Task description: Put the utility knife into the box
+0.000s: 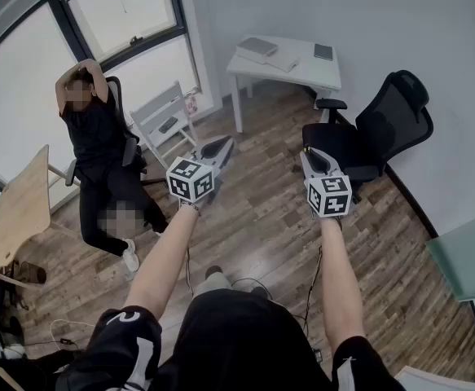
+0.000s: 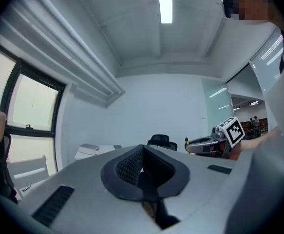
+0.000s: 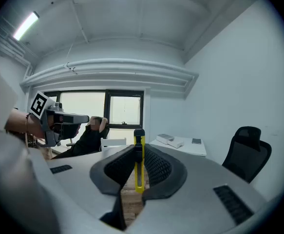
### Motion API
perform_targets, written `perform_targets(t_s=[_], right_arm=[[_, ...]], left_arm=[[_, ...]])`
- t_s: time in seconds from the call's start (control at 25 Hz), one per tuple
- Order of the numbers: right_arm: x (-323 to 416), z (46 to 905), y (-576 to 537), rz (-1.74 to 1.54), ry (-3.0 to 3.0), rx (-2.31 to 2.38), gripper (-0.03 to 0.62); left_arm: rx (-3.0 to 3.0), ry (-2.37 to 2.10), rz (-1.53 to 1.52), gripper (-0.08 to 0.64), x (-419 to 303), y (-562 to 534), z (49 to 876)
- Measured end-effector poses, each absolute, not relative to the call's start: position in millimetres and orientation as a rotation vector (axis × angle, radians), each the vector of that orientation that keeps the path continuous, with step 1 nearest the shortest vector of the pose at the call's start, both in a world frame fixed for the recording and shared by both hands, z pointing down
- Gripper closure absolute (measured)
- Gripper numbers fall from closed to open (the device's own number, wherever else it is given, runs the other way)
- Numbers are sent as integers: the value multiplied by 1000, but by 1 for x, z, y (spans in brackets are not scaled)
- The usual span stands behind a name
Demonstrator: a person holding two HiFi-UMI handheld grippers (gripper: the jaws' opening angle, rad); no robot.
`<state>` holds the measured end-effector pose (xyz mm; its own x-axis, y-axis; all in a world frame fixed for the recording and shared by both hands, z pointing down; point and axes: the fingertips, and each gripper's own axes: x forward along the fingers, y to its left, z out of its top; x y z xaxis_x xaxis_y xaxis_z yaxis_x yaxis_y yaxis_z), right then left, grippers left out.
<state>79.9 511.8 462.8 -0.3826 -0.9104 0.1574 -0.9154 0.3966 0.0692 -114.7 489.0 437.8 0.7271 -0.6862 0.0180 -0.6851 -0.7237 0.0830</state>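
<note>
Rig check: black tee, two grey grippers

Black T-shirt with short sleeves (image 1: 123, 336) and white print on both. The left gripper (image 1: 221, 147) and right gripper (image 1: 317, 160) are grey plastic shells with black ribbed pads (image 3: 159, 167). Each has a black-and-white marker cube (image 1: 191, 179), and a thin dark cable (image 1: 312, 287) runs by the right arm.

Wood floor (image 1: 261, 218), white desk (image 1: 302, 68), black office chair (image 1: 392, 120)
</note>
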Motion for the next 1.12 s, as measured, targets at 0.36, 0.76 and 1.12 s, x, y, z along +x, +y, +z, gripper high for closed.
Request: perform_targets(t_s=[0.36, 0.76, 1.12], right_arm=[[77, 474, 495, 73, -2491, 1587, 520], [98, 485, 436, 99, -2453, 1630, 520], [82, 484, 340, 111, -2416, 1639, 520]], left_arm=[[2814, -1142, 0, 535, -110, 481, 452], [2823, -1099, 12, 535, -89, 414, 465], [2834, -1022, -4, 535, -95, 314, 468]])
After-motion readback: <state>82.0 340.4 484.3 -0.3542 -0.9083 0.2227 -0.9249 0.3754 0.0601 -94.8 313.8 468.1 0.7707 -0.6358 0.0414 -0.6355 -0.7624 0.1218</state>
